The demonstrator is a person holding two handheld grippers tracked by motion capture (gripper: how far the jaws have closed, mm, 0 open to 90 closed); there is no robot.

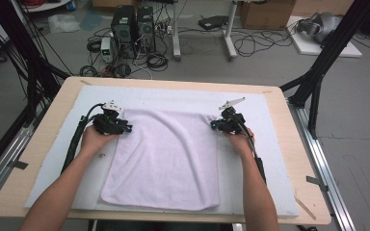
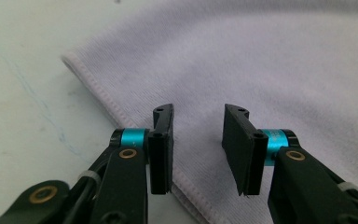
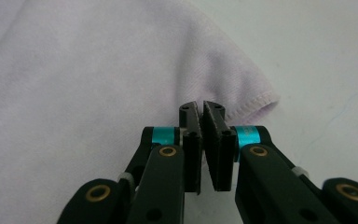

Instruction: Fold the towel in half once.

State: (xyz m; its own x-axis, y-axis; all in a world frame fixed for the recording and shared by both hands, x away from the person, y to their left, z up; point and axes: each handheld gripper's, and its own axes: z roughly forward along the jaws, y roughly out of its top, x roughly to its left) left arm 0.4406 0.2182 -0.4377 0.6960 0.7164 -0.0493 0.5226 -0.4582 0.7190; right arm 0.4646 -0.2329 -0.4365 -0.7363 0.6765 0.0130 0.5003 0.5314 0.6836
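Towel (image 1: 166, 156) flat on table | left claw (image 2: 198, 149) over hem | right claw (image 3: 203, 140) at corner

The towel (image 1: 166, 159) is soft pale-lilac terry cloth, nappy and matt, with a stitched hem; the mat (image 1: 270, 144) beneath looks smooth, matt white; the table (image 1: 53, 110) rim is light wood (unvarnished-looking); gripper jaws are matt black plastic.

white mat (image 1: 270, 159), computer towers (image 1: 134, 25), cardboard box (image 1: 267, 13)
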